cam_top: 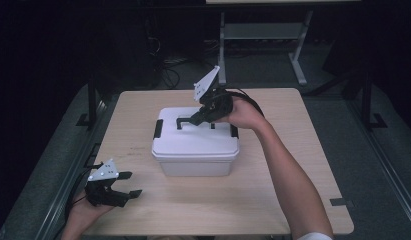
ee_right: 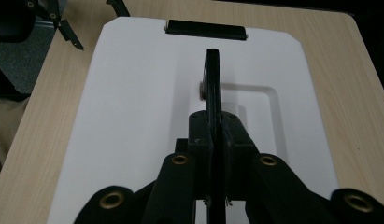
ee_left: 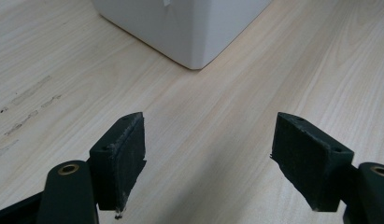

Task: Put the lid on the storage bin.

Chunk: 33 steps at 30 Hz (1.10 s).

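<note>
So we've got a white box (cam_top: pixel 195 145) sitting pretty much in the middle of the tabletop (cam_top: pixel 273 200), long side running left to right, parallel with the near edge. The lid's on, with a black latch at each short end, and the carry handle (cam_top: pixel 185 120) runs along the same long axis as the box.

Right gripper (cam_top: pixel 197 120) is over the far half of the lid and clenched on that handle. In the right gripper view the jaws are pinched tight on the thin black bar (ee_right: pixel 213 93), which stands up on edge out of its recess in the lid. So we'd say the step in hand is raising the handle, ready to lift or carry the box.

Left gripper (cam_top: pixel 129 184) is parked near the front left corner of the tabletop, jaws spread wide with nothing between them. In its own view the pads (ee_left: pixel 122 156) just frame bare wood, with a lower corner of the box (ee_left: pixel 194 28) ahead.

Next move, our guess: pull straight up on the handle, keeping the grip centred so the box doesn't tip toward one end. Can't tell from here if the latches are fully snapped, so the lid could be a weak point.
</note>
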### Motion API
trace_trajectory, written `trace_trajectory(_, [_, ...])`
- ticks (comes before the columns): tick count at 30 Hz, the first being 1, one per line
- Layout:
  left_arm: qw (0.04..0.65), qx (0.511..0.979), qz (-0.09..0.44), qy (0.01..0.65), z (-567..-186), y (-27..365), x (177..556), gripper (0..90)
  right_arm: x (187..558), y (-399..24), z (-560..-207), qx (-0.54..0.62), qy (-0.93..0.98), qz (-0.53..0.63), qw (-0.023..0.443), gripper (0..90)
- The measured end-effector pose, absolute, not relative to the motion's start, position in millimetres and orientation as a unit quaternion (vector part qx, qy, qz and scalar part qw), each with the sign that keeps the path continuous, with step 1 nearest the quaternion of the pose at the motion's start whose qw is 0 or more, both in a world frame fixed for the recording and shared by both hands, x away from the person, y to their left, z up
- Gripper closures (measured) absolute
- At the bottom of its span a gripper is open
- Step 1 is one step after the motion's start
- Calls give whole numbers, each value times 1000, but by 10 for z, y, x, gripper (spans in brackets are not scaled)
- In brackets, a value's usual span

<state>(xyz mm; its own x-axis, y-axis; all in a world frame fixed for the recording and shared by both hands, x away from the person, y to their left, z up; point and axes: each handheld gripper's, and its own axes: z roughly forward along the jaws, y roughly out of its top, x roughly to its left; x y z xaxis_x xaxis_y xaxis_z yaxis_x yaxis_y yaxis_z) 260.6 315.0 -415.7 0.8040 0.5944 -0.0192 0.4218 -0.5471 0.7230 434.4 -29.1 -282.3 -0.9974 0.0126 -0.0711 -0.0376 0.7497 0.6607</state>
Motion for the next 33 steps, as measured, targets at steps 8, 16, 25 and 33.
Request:
trace_trajectory(8, [376,872,113,293,-4165,3152,2612,253,4388,-269,-2887,-8,936,351,31,839])
trace_trajectory(16, [376,872,112,294,-4178,3154,2618,253,4405,-241,-2925,-8,936,351,28,838])
trace_trajectory(25, [374,873,111,294,-4177,3149,2619,253,4433,-259,-2992,-1,936,350,21,838])
trace_trajectory(33, [373,873,111,292,-4184,3141,2621,252,4445,-270,-2997,4,935,353,20,836])
